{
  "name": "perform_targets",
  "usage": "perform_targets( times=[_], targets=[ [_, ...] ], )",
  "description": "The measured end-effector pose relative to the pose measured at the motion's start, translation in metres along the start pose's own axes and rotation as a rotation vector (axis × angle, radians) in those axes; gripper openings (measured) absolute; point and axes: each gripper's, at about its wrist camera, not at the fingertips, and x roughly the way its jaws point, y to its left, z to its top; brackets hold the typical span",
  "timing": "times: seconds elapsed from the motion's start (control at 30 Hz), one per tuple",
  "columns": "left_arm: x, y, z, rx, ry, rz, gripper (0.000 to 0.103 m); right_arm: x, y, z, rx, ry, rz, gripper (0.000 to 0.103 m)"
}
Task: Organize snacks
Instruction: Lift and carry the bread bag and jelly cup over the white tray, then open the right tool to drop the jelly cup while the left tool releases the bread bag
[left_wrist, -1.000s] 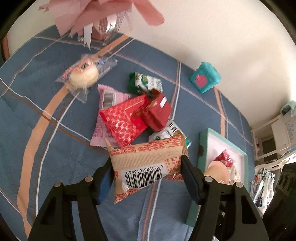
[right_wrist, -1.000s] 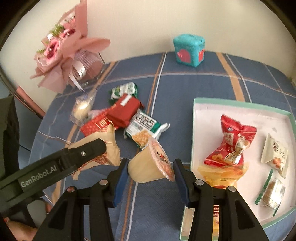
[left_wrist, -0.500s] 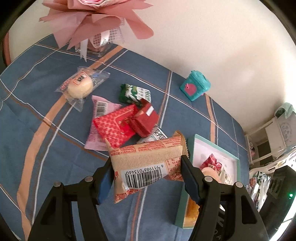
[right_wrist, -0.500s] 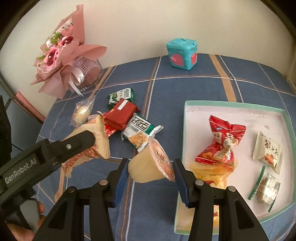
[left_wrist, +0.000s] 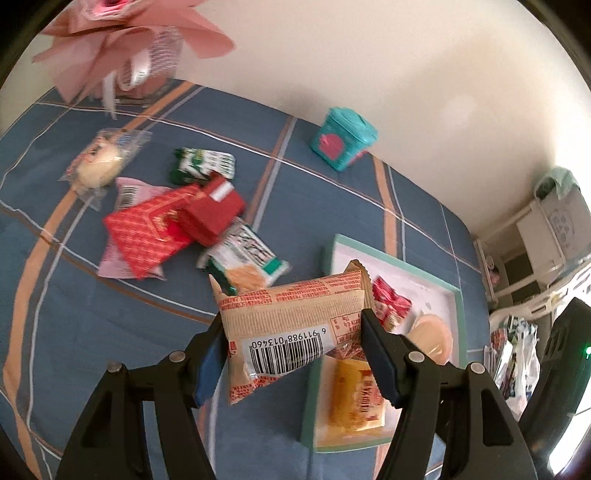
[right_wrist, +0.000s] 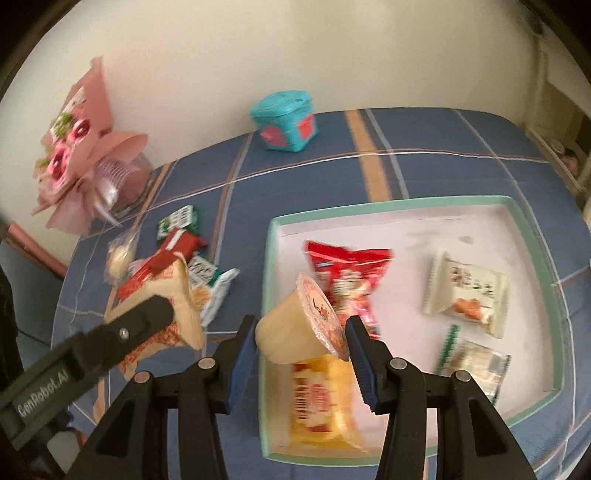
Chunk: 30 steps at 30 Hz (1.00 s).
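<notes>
My left gripper (left_wrist: 291, 343) is shut on a tan snack packet with a barcode (left_wrist: 291, 325), held above the cloth near the teal-rimmed tray's (left_wrist: 456, 295) left edge. My right gripper (right_wrist: 301, 341) is shut on a pale jelly cup with a printed foil lid (right_wrist: 295, 328), held over the tray's (right_wrist: 388, 205) front-left corner. The tan packet also shows in the right wrist view (right_wrist: 177, 295), in the left gripper's fingers (right_wrist: 125, 332). The tray holds a red bag (right_wrist: 347, 273), a yellow packet (right_wrist: 317, 406) and two small white packets (right_wrist: 465, 291).
Loose snacks lie on the blue plaid cloth: a red box (left_wrist: 212, 214), a red flat packet (left_wrist: 147, 229), green-white packets (left_wrist: 203, 164), a bun in clear wrap (left_wrist: 99, 168). A teal tin (left_wrist: 343, 138) and a pink bouquet (left_wrist: 122, 48) stand by the wall.
Both grippers have moved right towards the tray with their snacks still held. The jelly cup is now over the tray's front-left corner.
</notes>
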Motion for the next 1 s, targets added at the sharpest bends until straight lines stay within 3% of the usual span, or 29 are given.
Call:
perform_targets(
  times=[0.5, 1.0],
  targets=[
    [0.024, -0.077, -0.017, 0.181, 0.043, -0.01, 0.07, -0.025, -0.1, 0.006, 0.202, -0.049, -0.086, 0.051],
    [0.059, -0.139, -0.027, 0.368, 0.06, 0.022, 0.07, -0.02, -0.129, 0.017, 0.25, -0.093, -0.112, 0.052]
  ],
)
